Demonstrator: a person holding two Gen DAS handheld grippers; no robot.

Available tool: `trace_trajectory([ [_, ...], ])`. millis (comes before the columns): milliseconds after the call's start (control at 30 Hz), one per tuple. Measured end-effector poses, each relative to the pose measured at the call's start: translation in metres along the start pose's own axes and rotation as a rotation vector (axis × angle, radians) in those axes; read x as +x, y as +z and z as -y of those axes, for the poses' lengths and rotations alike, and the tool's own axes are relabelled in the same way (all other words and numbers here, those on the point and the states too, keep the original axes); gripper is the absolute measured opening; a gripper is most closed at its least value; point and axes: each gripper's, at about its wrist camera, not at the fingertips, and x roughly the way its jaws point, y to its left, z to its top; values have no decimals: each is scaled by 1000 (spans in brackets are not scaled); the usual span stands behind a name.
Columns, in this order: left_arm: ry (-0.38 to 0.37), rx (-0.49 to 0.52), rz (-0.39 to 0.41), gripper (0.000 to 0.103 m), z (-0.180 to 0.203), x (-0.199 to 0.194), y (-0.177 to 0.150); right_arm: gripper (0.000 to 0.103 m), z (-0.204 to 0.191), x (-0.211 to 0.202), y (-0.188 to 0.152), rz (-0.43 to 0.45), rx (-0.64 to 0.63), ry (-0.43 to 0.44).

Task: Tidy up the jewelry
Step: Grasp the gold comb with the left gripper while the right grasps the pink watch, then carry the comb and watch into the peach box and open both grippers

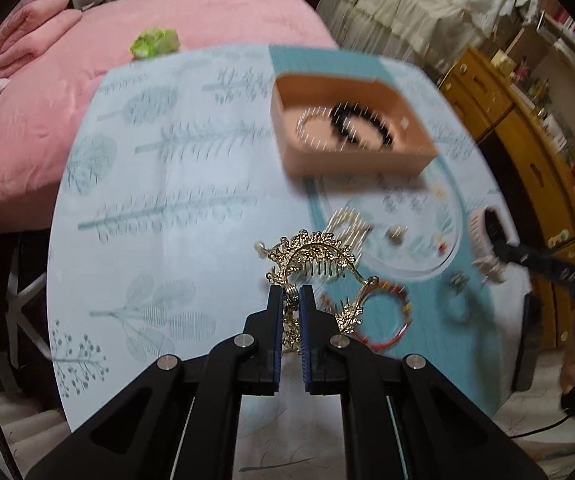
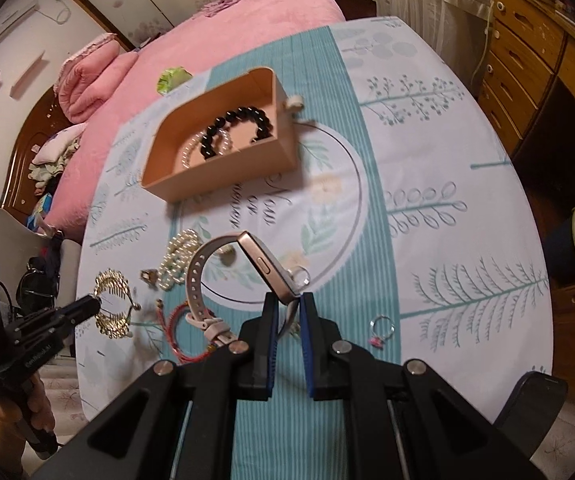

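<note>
My left gripper (image 1: 290, 294) is shut on a gold filigree hair comb (image 1: 319, 254), which hangs lifted above the round table (image 1: 167, 200). My right gripper (image 2: 287, 298) is shut on a rose-gold watch (image 2: 265, 264) at the lower end of its case; the pink strap loops off to the left. The tan box (image 1: 347, 164) sits beyond both, holding a black bead bracelet (image 1: 361, 116) and a pale bead bracelet. In the right wrist view the box (image 2: 223, 178) lies up-left, and the left gripper (image 2: 95, 304) holds the comb (image 2: 111, 280) at the far left.
On the cloth lie a pearl strand (image 2: 175, 256), a red cord bracelet (image 2: 175, 320), a small ring with a pink charm (image 2: 376, 340) and a small gold piece (image 2: 149, 276). A pink bed (image 2: 247, 20) stands behind the table, wooden drawers (image 2: 527, 40) to its right.
</note>
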Motion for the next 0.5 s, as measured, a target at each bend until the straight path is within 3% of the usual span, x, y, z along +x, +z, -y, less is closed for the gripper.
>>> trace_trajectory([
  [233, -37, -3, 90, 5, 14, -22, 47, 10, -12, 0, 17, 26, -17, 24],
  [500, -27, -6, 159, 5, 26, -13, 102, 10, -23, 0, 57, 70, -29, 32],
])
